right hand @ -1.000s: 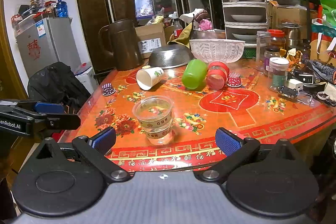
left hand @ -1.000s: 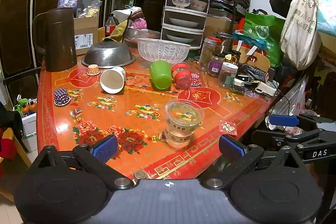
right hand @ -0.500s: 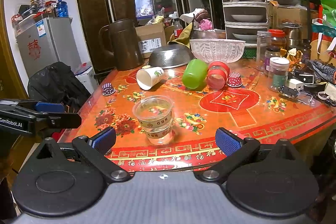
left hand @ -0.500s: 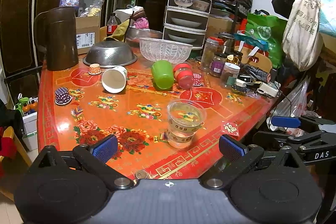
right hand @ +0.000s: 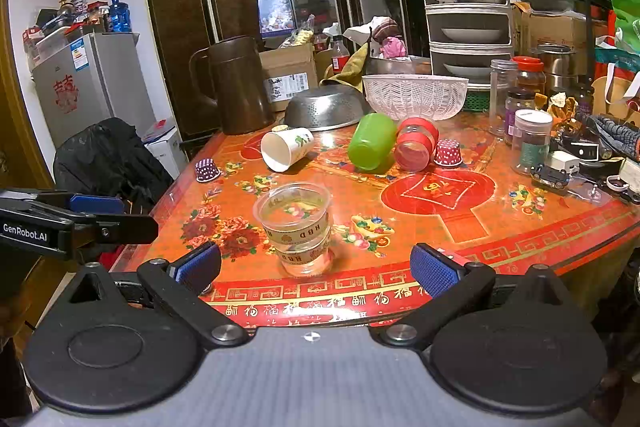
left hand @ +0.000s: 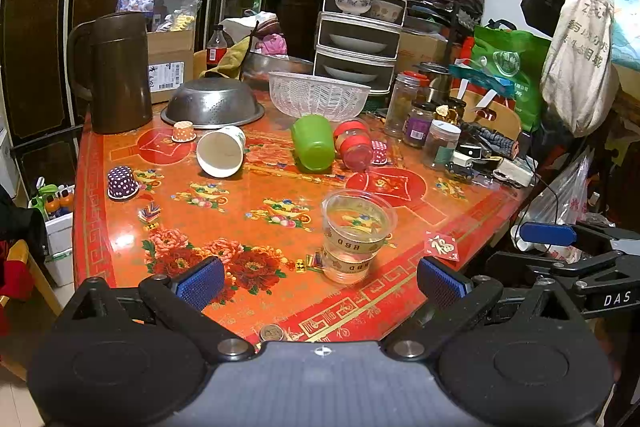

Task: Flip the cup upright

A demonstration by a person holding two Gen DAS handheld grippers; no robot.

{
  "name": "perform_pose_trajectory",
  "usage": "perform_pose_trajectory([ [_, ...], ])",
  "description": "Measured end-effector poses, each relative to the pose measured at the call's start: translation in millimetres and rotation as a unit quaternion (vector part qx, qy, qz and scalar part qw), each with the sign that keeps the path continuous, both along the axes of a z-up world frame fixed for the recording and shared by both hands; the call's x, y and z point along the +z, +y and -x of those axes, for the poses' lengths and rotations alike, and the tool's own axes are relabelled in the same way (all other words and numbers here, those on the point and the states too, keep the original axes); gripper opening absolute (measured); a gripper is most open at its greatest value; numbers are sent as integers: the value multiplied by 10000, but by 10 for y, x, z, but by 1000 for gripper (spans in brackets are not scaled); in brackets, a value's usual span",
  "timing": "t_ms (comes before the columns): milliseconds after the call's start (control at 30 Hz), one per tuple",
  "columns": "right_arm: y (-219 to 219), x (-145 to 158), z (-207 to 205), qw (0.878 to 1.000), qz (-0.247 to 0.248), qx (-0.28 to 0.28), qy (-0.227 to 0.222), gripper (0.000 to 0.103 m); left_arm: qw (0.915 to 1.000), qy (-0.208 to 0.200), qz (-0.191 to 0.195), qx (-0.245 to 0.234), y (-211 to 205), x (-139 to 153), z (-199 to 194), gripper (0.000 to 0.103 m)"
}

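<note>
Cups lie tipped on the far half of the red patterned table (left hand: 120, 227): a white paper cup (left hand: 221, 151) on its side, mouth toward the near left, then to its right a green cup (left hand: 313, 143) and a red-banded clear cup (left hand: 354, 147), the two touching. All three sit well beyond both grippers. Nearer, a clear stacked cup (right hand: 296, 227) stands upright, just ahead of the right gripper (right hand: 316, 267) and slightly left of its centre. The left gripper (left hand: 320, 281) hovers at the near table edge, its blue pads (left hand: 198, 281) spread wide with nothing between them; the right gripper's fingers are equally spread and hold nothing. Behind the cups rest an upturned steel colander (left hand: 212, 103) and a white basket (left hand: 318, 95).
</note>
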State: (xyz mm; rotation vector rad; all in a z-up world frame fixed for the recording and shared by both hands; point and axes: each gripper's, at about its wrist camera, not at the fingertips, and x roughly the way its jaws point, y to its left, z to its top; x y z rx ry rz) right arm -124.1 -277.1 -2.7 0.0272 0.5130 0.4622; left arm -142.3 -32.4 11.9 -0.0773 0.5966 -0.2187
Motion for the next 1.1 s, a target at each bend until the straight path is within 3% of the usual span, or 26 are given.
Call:
perform_pose_trajectory([
  [1100,26,5,13,10000,-7,24,1,102,9999,-123,-112,-23,-64,-6,26,103],
])
